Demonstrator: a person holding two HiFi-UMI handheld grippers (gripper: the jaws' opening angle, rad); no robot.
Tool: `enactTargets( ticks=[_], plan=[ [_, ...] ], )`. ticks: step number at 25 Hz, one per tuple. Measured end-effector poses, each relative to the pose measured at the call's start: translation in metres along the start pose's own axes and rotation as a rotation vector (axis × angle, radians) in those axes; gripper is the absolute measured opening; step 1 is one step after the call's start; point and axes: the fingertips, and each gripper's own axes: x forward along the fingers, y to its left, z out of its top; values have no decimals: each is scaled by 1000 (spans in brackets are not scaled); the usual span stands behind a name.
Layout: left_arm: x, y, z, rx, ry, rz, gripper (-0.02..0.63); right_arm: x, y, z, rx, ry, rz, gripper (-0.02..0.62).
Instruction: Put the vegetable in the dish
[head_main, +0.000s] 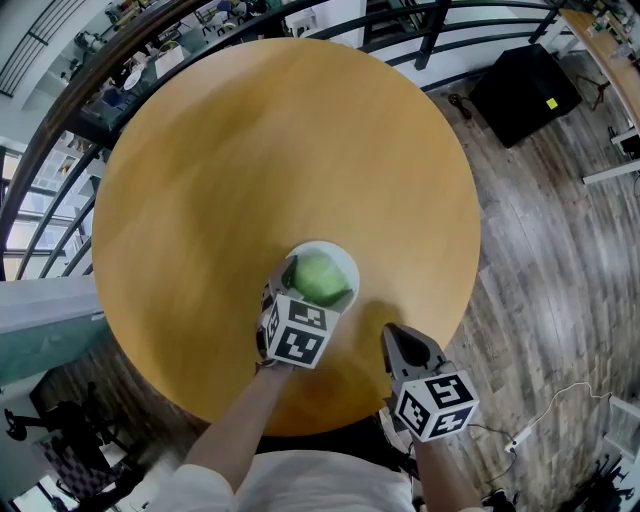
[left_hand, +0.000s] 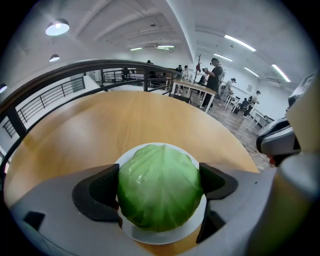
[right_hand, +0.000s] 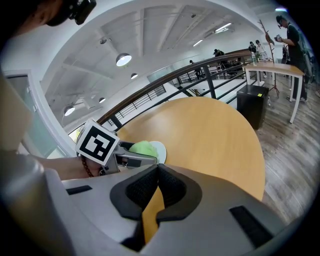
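the left tongs (left_hand: 160, 186) press both pads on the cabbage (left_hand: 159, 172), holding it right over the white dish (head_main: 343, 258) so it lands centred; whether it already rests there, i cannot tell. the right tongs (right_hand: 156, 172), closed and empty, wait near the surface (head_main: 280, 150) edge.

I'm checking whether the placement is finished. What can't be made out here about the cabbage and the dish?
- Contact: whether the cabbage rests on the dish or hangs just above it. In the left gripper view the cabbage covers its own underside.
- Dish's near side: in the head view it is covered by the left hand-held gripper and its marker cube.
- Right gripper view: cabbage and dish are small and partly behind that cube.
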Motion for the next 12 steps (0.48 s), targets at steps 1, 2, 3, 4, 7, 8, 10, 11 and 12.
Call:
enactTargets(
  ticks=[1, 2, 3, 4, 7, 8, 10, 11, 12],
  plan=[
    [0, 0, 0, -2, 2, -1, 488, 0, 0, 0, 1, 0, 1, 17],
    [1, -1, 1, -6, 4, -4, 488, 0, -1, 1, 2, 1, 1, 17],
    [1, -1, 2, -11, 6, -8, 488, -1, -2, 2, 3, 2, 2, 17],
    [0, -2, 3, -18, 9, -12, 488, -2, -2, 3, 3, 2, 3, 17],
    [0, -3, 4, -27, 24, -18, 488, -3, -2, 5, 2, 2, 7, 17],
    [1, -3, 4, -27, 27, -18, 488, -3, -2, 5, 2, 1, 9, 17],
    [2, -3, 3, -27, 28, -19, 488, -2, -1, 5, 3, 1, 13, 17],
    [2, -3, 3, -28, 26, -20, 488, -2, -1, 4, 2, 1, 14, 17],
    [2, -3, 2, -29, 24, -21, 488, -3, -1, 4, 2, 1, 14, 17]
  ],
)
